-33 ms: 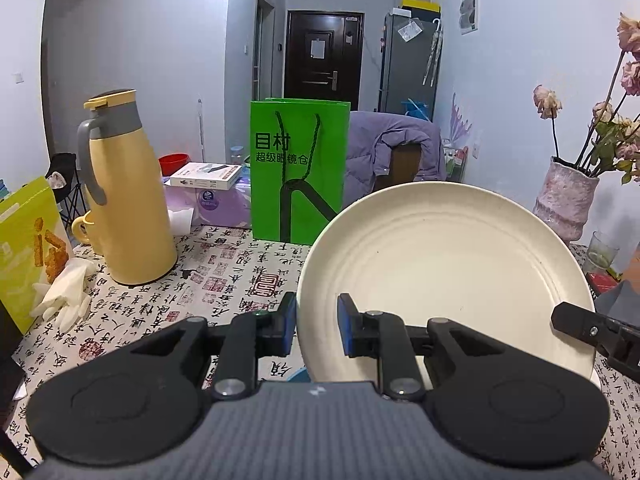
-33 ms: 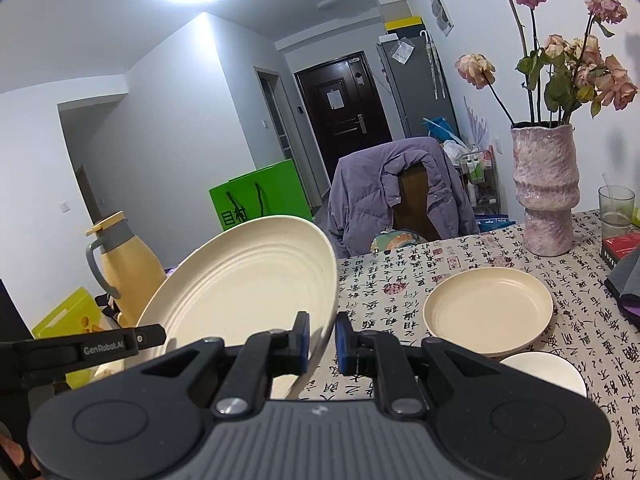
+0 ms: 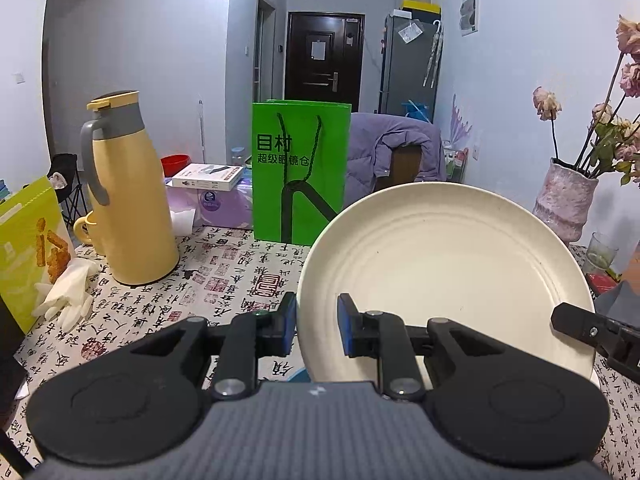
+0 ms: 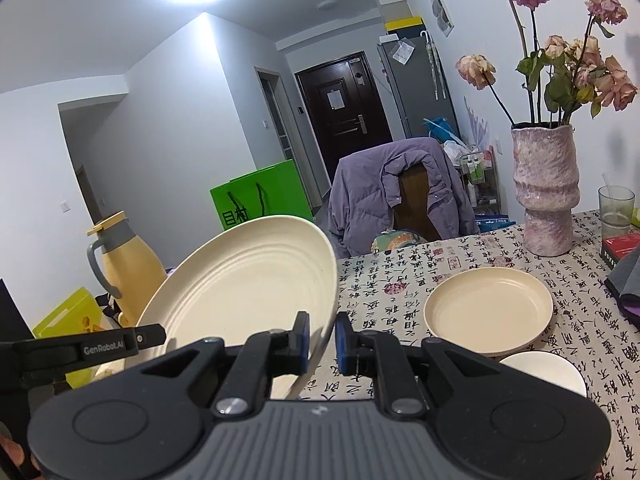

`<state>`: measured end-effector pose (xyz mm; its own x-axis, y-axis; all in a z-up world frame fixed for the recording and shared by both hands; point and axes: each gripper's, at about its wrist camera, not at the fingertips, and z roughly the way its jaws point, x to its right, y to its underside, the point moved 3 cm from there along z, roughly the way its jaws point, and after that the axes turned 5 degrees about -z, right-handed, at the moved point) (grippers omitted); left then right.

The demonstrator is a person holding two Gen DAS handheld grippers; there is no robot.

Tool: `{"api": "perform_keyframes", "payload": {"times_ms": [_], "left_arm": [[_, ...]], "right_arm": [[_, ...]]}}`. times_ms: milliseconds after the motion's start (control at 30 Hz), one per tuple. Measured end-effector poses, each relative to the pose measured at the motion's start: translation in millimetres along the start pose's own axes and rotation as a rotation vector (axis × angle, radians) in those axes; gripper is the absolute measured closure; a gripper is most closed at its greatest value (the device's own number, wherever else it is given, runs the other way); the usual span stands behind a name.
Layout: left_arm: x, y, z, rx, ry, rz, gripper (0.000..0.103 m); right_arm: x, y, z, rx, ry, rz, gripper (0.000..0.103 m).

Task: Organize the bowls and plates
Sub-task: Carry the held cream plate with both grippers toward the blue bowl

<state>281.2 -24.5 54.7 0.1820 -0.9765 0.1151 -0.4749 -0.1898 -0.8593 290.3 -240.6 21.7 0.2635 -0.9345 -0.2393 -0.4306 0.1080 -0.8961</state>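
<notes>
A large cream plate [image 3: 440, 276] is held up on edge above the table between both grippers. My left gripper [image 3: 317, 322] is shut on its left rim. My right gripper [image 4: 322, 340] is shut on the opposite rim of the same plate [image 4: 248, 292]. The right gripper's finger shows at the right edge of the left wrist view [image 3: 580, 326]. The left gripper's finger shows at the left of the right wrist view [image 4: 100, 346]. A smaller cream plate [image 4: 488, 310] lies flat on the table, and a white bowl [image 4: 544, 372] sits just in front of it.
A yellow thermos jug [image 3: 128, 196], a green paper bag [image 3: 300, 172], white gloves [image 3: 68, 288] and a yellow box [image 3: 28, 240] stand at the left. A pink vase with dried roses [image 4: 546, 192], a glass [image 4: 616, 206] and a chair with a purple jacket [image 4: 400, 196] are at the right and back.
</notes>
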Motion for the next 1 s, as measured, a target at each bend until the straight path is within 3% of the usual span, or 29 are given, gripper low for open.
{"api": "perform_keyframes", "payload": {"times_ms": [1000], "left_arm": [[-14.8,24.6,-52.5,0.024,0.037,-0.008,0.081]], "right_arm": [[-15.6,25.0,-50.5,0.008,0.007,-0.007,0.090]]}}
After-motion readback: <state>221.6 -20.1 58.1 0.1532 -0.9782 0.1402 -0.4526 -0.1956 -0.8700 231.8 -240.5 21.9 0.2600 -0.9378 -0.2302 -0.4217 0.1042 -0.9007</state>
